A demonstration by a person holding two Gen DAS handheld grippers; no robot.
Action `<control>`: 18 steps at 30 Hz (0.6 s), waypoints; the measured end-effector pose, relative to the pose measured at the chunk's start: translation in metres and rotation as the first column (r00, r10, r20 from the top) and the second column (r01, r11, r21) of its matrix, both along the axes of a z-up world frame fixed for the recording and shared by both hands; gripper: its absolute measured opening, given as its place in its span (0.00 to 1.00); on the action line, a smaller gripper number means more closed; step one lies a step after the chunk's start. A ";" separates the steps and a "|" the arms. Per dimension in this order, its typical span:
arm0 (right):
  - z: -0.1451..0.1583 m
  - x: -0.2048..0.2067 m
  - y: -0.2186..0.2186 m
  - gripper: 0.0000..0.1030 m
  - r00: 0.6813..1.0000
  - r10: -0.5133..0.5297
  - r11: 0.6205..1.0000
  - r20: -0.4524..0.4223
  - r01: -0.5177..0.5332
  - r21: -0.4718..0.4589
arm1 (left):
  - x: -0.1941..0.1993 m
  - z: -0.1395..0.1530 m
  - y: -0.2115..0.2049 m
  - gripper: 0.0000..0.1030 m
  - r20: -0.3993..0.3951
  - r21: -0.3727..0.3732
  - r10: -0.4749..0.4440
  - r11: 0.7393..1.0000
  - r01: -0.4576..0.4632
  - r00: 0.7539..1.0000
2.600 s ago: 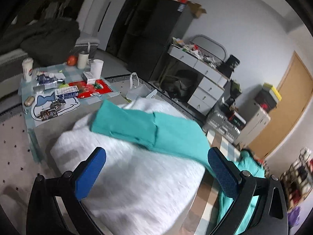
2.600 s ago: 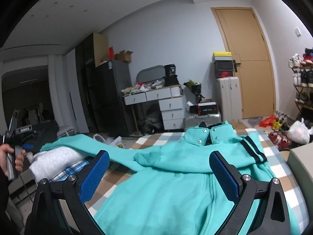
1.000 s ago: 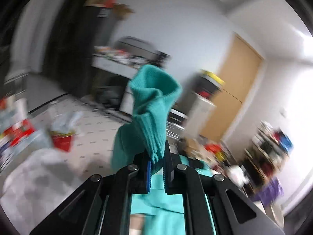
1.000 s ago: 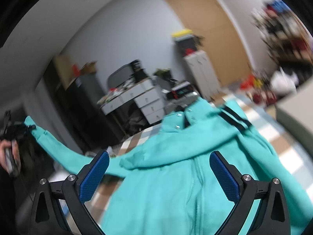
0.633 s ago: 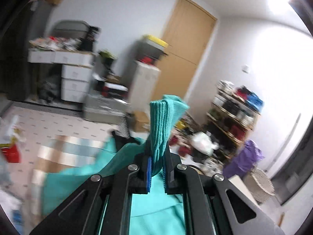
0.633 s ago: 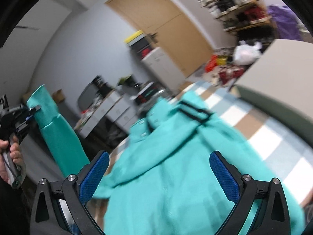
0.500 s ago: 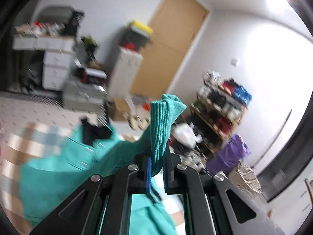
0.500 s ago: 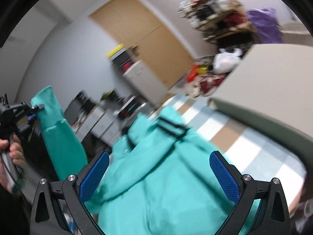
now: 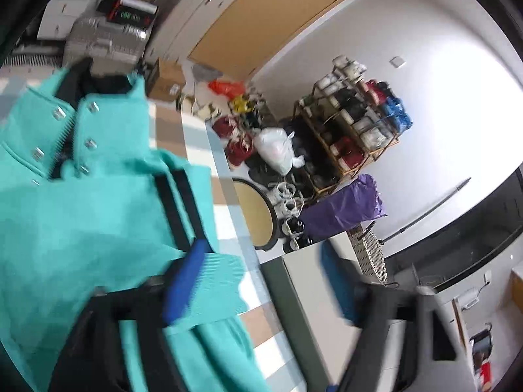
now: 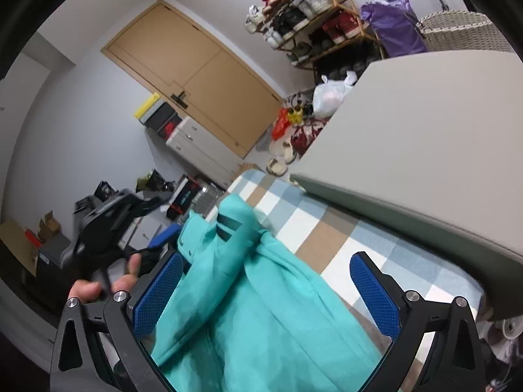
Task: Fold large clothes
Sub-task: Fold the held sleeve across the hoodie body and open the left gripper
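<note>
Left gripper (image 9: pixel 261 281) blurred, jaws wide apart, having just been opening; nothing clamped between them. Ribbed cuff (image 9: pixel 215 287) of the teal jacket (image 9: pixel 81 215) lies by the left blue pad. Jacket spread on a checked bed (image 9: pixel 225 215), snap collar at top left. Shoe rack (image 9: pixel 356 137), purple bag (image 9: pixel 343 209), tan door (image 9: pixel 278 9) behind.

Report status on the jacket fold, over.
Left gripper just opened, sleeve cuff dropped onto teal jacket. Right gripper open, empty, above jacket. Nothing in the way.
</note>
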State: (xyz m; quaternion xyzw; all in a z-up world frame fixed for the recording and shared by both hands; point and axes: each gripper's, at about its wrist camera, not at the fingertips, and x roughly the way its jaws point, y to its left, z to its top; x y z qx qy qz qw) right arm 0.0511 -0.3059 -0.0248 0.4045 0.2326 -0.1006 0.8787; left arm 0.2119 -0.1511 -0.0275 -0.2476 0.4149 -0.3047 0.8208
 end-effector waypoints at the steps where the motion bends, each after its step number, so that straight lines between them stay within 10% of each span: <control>1: -0.001 0.001 0.001 1.00 1.000 0.008 1.000 -0.005 -0.008 0.009 | -0.004 0.007 0.009 0.78 0.020 0.011 0.005 1.000 -0.006 1.000; 7: -0.010 0.008 0.008 1.00 0.998 0.059 0.998 -0.038 -0.058 0.037 | -0.052 -0.003 0.129 0.78 0.081 0.177 0.226 0.955 -0.237 0.971; 15: -0.015 0.048 0.061 1.00 0.947 0.291 0.953 -0.136 -0.299 -0.039 | -0.137 -0.066 0.232 0.78 -0.044 0.165 0.558 0.822 -0.545 0.829; 18: -0.019 0.079 0.073 1.00 0.911 0.381 0.922 -0.159 -0.387 -0.006 | -0.141 -0.068 0.238 0.78 -0.091 0.095 0.554 0.832 -0.546 0.828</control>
